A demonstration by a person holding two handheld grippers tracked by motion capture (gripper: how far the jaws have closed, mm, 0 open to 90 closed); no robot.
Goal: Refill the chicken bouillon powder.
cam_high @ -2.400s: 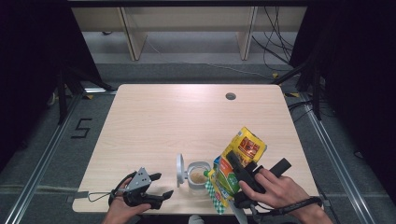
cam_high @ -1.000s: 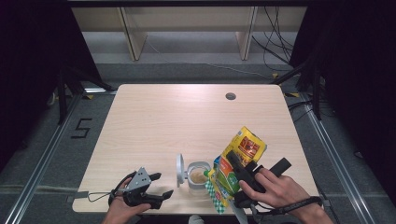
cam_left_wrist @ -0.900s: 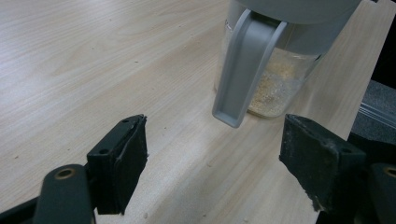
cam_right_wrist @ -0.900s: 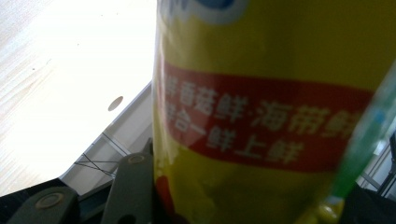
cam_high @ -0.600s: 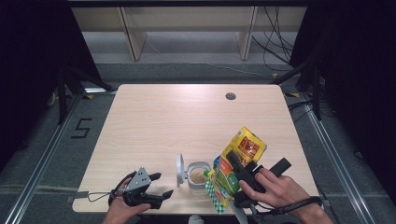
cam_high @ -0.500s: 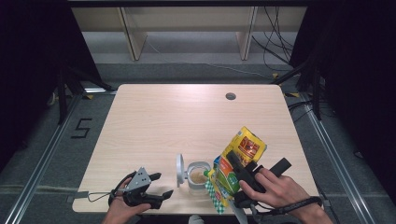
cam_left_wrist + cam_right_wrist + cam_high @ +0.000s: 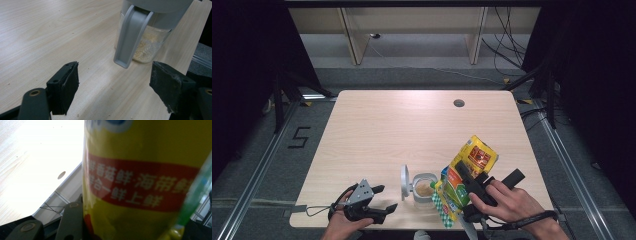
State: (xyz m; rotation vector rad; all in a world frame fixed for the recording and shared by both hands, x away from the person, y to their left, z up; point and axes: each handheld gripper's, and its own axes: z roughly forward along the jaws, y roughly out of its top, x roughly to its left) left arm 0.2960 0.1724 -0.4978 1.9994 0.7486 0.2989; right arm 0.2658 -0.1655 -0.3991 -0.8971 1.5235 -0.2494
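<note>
- Yellow packet (image 7: 472, 167) — clamped in the right gripper (image 7: 468, 181), tilted over the jar (image 7: 424, 186) near the table's (image 7: 412, 125) front edge.
- Jar's grey lid (image 7: 404, 182) stands flipped open on its left.
- Left gripper (image 7: 379, 199) — jaws wide apart, empty, resting just left of the jar.

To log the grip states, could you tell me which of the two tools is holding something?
The right tool: it grips the yellow packet beside the open jar. The left tool is open on bare table.

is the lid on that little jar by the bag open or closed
Open. The grey lid stands flipped up beside the jar, whose mouth shows pale powder inside.
</note>
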